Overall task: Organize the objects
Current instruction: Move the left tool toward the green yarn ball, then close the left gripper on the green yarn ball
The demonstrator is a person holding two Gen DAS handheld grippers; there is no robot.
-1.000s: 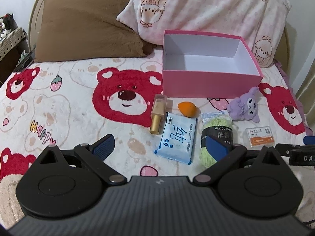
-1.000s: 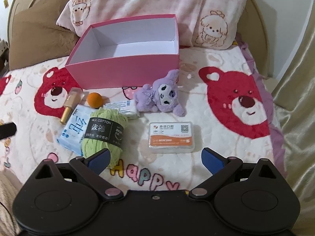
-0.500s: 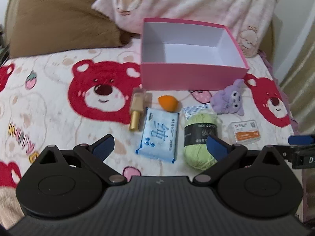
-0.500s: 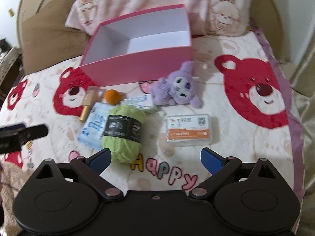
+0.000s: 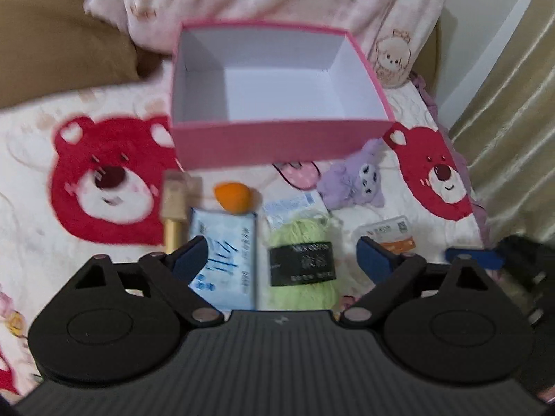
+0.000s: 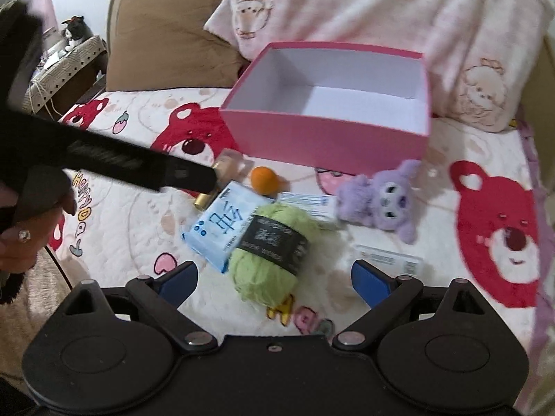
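Observation:
An open pink box [image 5: 277, 142] [image 6: 322, 138] with a white inside stands on the bear-print bedspread. In front of it lie a gold bottle [image 5: 175, 204], an orange sponge [image 5: 232, 196] [image 6: 262, 180], a blue tissue pack [image 5: 225, 260] [image 6: 222, 225], a green yarn ball [image 5: 301, 260] [image 6: 270, 253], a purple plush [image 5: 353, 183] [image 6: 378, 201] and a card box [image 5: 385, 234]. My left gripper [image 5: 282, 258] hovers above tissue pack and yarn; its jaws are closing and touch neither. My right gripper [image 6: 275, 282] is open just before the yarn.
A brown pillow [image 6: 163, 41] and a pink patterned pillow [image 6: 381, 10] lean behind the box. A curtain [image 5: 513, 104] hangs at the bed's right edge. A hand [image 6: 27, 228] holds the left tool, whose black finger [image 6: 138, 166] reaches over the gold bottle.
The left gripper has moved forward and tipped down over the objects, and its jaws have narrowed. In the right wrist view, which has rolled, the left tool has reached in further from the left.

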